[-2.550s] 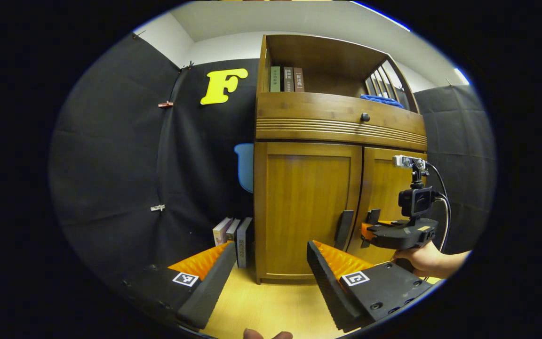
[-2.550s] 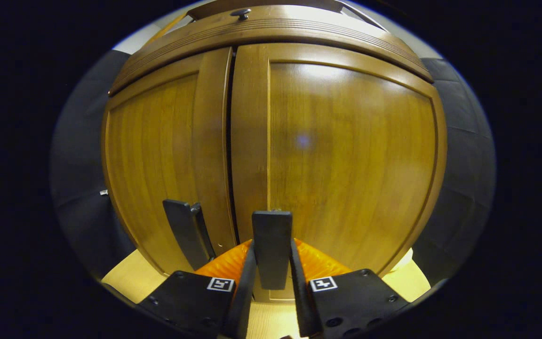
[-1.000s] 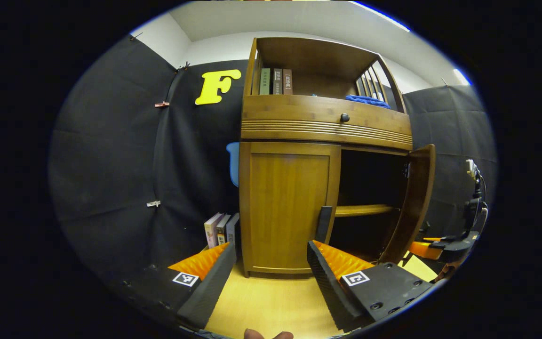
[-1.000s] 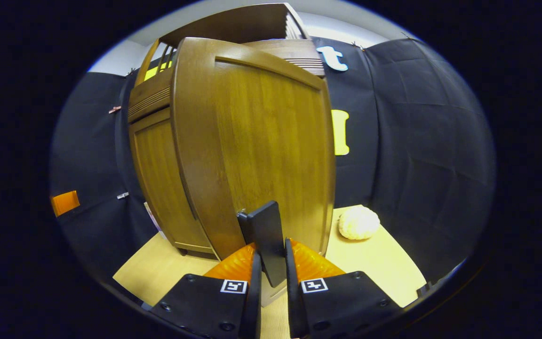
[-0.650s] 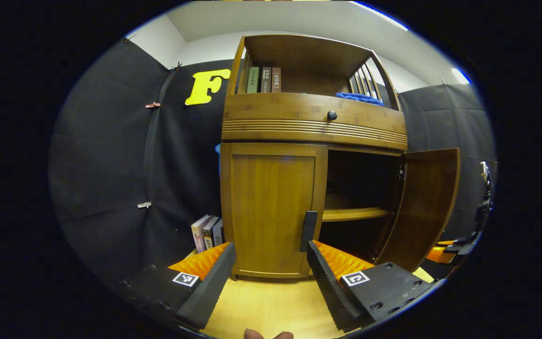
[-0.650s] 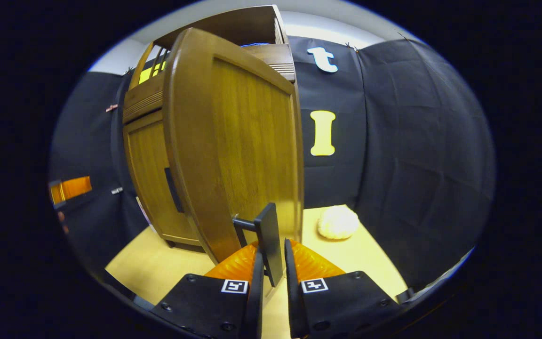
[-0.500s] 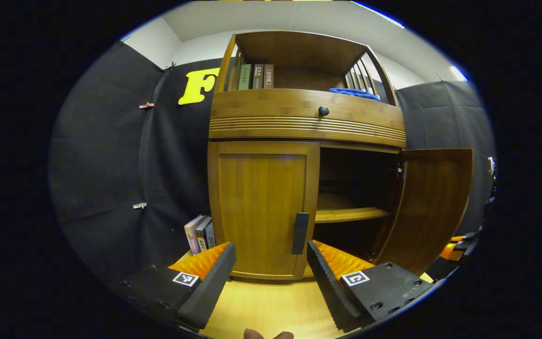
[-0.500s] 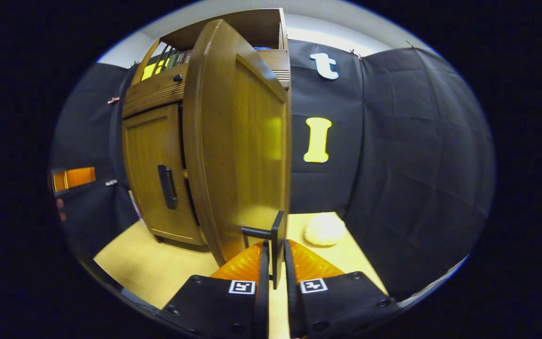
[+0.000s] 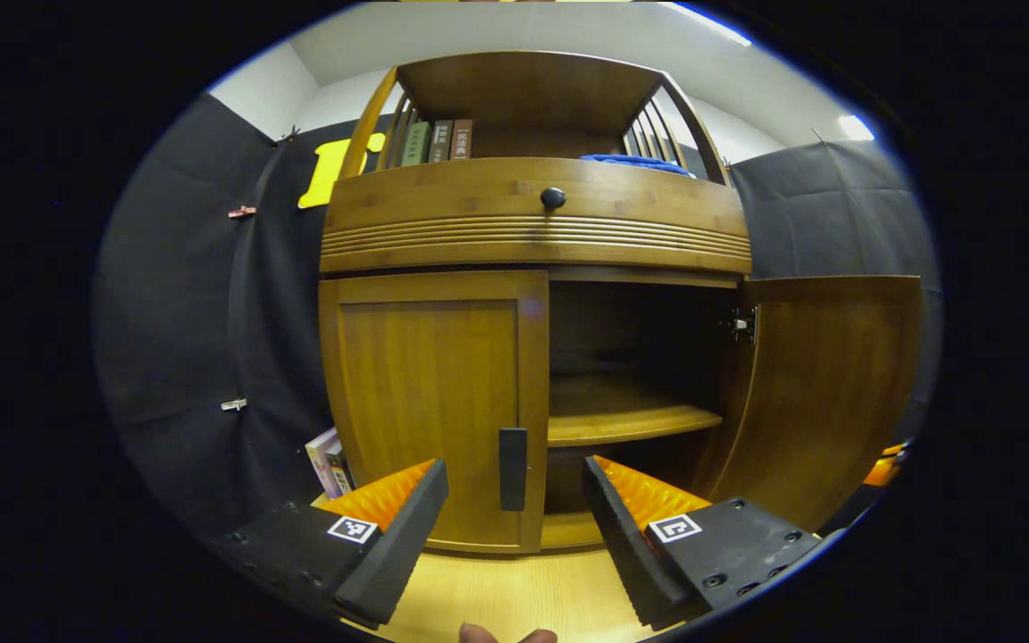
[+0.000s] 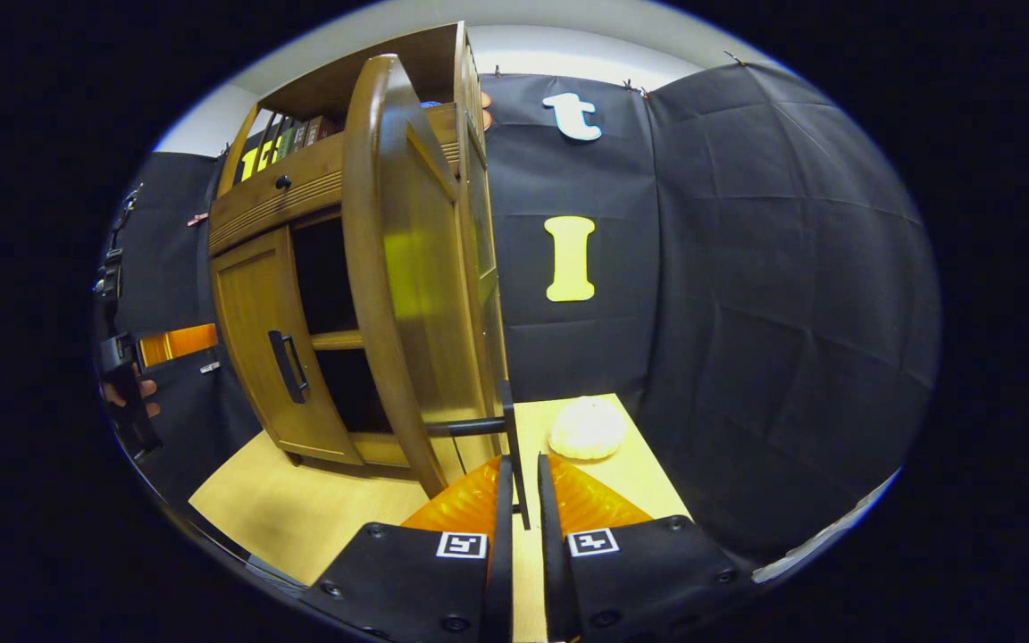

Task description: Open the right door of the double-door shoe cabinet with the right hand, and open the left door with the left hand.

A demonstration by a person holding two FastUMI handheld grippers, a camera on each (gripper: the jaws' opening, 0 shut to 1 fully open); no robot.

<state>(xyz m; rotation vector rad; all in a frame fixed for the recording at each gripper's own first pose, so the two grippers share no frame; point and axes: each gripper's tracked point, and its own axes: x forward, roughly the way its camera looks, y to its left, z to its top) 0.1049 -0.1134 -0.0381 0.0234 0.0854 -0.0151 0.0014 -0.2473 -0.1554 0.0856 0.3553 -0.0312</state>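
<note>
The wooden shoe cabinet (image 9: pixel 532 232) faces me in the left gripper view. Its left door (image 9: pixel 425 402) is closed, and that door's dark upright handle (image 9: pixel 512 455) stands a short way beyond my open left gripper (image 9: pixel 514 505), lined up with the gap between the fingers. The right door (image 9: pixel 827 393) is swung wide open, baring a dark inside with a shelf (image 9: pixel 631 420). In the right gripper view that door (image 10: pixel 389 295) is seen nearly edge-on. My right gripper (image 10: pixel 521 505) is shut on its handle (image 10: pixel 514 446).
A drawer with a round knob (image 9: pixel 553 197) sits above the doors, with books (image 9: pixel 434 141) and a blue cloth (image 9: pixel 626 161) on the top shelf. More books (image 9: pixel 327 451) stand on the floor left of the cabinet. A pale round thing (image 10: pixel 588 429) lies near the right wall.
The right door has swung from closed to wide open with my right gripper on its handle. My left gripper has shifted right and closer, bringing the left door's handle in line with its fingers.
</note>
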